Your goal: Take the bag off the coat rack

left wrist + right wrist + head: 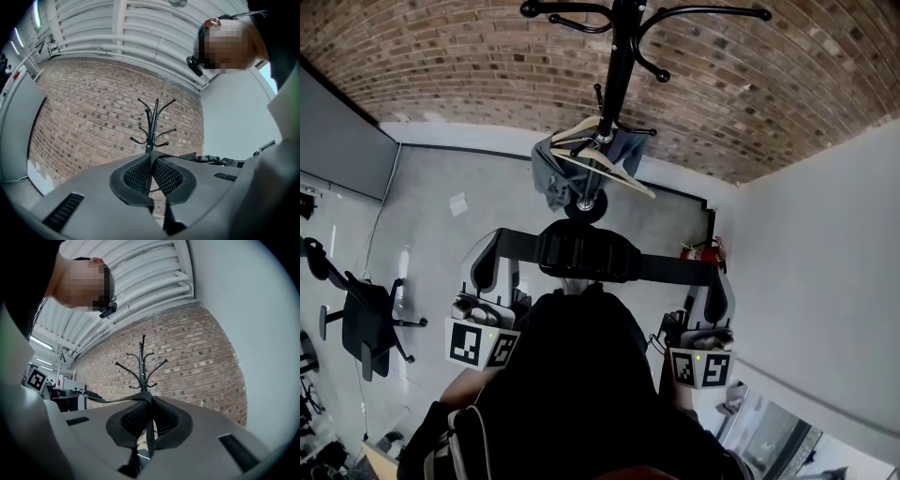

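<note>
**Soft bag slung on its strap, clear of the rack**

The left gripper point(490, 267) and right gripper point(713, 292) are each clamped on the black webbing shoulder strap point(670, 269). Both gripper views show the ribbed pads pinched together on the thin band. It stretches level between them, with the black padded shoulder piece point(581, 253) at mid-span.

The large black fabric bag point(572, 375) appears to hang beneath it, close against the person and apart from the black metal coat rack point(619, 56), so it looks already off the hooks.

It should handle as soft, floppy and moderately heavy. The webbing is thin and could slide through the pads, so holds either side of the padding, as now, seem soundest, and both ends should be kept level to stop the bag swinging.

The rack stands on the grey floor by the red brick wall point(441, 66). It carries a grey garment point(551, 173) and a pale wooden hanger point(623, 171), and its curved hooks could snag the strap. A red fire extinguisher point(705, 251) sits by the wall's foot, and a black office chair point(366, 323) stands well off to the left.
</note>
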Tool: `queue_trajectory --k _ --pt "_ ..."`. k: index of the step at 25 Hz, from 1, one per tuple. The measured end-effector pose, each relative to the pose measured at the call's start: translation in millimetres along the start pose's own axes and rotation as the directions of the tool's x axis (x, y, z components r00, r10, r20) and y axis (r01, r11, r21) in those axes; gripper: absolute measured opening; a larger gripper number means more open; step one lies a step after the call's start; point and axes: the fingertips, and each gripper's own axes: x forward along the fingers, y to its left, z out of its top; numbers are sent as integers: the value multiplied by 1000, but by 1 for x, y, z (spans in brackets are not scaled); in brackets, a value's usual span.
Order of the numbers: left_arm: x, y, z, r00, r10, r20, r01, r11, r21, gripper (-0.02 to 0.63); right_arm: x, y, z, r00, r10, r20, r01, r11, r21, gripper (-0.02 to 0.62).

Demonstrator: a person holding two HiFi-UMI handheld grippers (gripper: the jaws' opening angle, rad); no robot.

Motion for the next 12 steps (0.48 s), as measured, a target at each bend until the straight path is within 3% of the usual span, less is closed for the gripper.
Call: queue_trajectory --k 3,12 --pt "-1 2 3 1000 2 6 -2 1000 15 23 0 6 -1 1000 3 5 -2 999 -35 21" --pt "-2 8 6 1000 10 -3 -10 1000 18 23 3 10 -6 1000 -4 -12 4 1000 -7 20"
